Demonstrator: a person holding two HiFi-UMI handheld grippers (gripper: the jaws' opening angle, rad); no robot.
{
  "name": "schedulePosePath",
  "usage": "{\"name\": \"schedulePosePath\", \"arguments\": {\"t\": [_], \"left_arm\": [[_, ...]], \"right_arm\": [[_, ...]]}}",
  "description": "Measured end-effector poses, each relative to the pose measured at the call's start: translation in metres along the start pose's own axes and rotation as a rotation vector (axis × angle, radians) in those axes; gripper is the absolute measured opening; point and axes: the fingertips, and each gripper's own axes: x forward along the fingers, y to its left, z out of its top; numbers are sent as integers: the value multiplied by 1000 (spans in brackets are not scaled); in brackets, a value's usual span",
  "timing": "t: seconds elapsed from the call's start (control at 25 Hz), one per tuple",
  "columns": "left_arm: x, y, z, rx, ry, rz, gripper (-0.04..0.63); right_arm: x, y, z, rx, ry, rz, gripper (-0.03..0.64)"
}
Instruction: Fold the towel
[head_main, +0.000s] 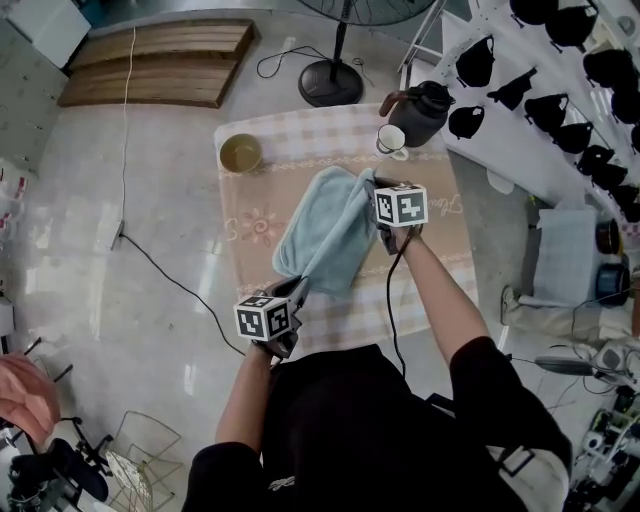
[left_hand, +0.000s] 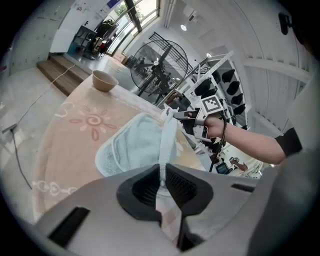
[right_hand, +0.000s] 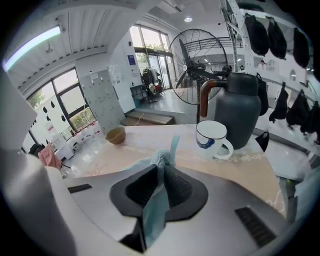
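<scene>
A light blue towel (head_main: 322, 232) lies partly lifted on the checked tablecloth (head_main: 300, 135). At the towel's near edge, my left gripper (head_main: 296, 292) is shut on a corner; in the left gripper view the towel (left_hand: 134, 144) runs as a thin taut edge into the closed jaws (left_hand: 162, 176). My right gripper (head_main: 374, 186) is shut on the far right corner, held above the table. In the right gripper view a bunched fold of towel (right_hand: 160, 161) sticks up between the jaws (right_hand: 161, 172). The left gripper view also shows the right gripper (left_hand: 191, 120) across the towel.
A tan bowl (head_main: 241, 153) sits at the cloth's far left. A white mug (head_main: 391, 139) and a dark kettle (head_main: 424, 111) stand at the far right, just beyond the right gripper. A floor fan (head_main: 334, 80) stands behind the table, with a white rack (head_main: 545, 110) of black items to the right.
</scene>
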Motion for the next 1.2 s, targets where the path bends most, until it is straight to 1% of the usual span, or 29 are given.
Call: {"name": "schedulePosePath", "arguments": {"t": [0.32, 0.56, 0.76, 0.84, 0.88, 0.92, 0.96, 1.0, 1.08, 1.2], "left_arm": [[-16, 28, 16, -35, -47, 46, 38], [-21, 47, 31, -53, -70, 62, 38], [-23, 56, 37, -54, -80, 54, 38], [-24, 60, 39, -47, -86, 60, 38], [-25, 64, 39, -35, -80, 71, 38], [-25, 67, 38, -19, -69, 84, 63], [-26, 70, 38, 0, -58, 96, 159], [-27, 72, 39, 15, -54, 101, 226], [-30, 72, 44, 15, -71, 75, 230], [-36, 74, 54, 14, -88, 25, 230]], "right_arm": [[21, 24, 18, -43, 16, 13, 43], [37, 33, 27, -51, 25, 7, 43], [43, 37, 30, -49, 15, 5, 44], [43, 43, 32, -54, -2, 23, 51], [43, 46, 34, -57, -13, 34, 77], [42, 49, 34, -59, -25, 44, 110], [40, 52, 34, -60, -36, 53, 149], [37, 55, 33, -62, -46, 59, 172], [27, 62, 28, -73, -64, 64, 190], [12, 73, 13, -88, -83, 48, 192]]}}
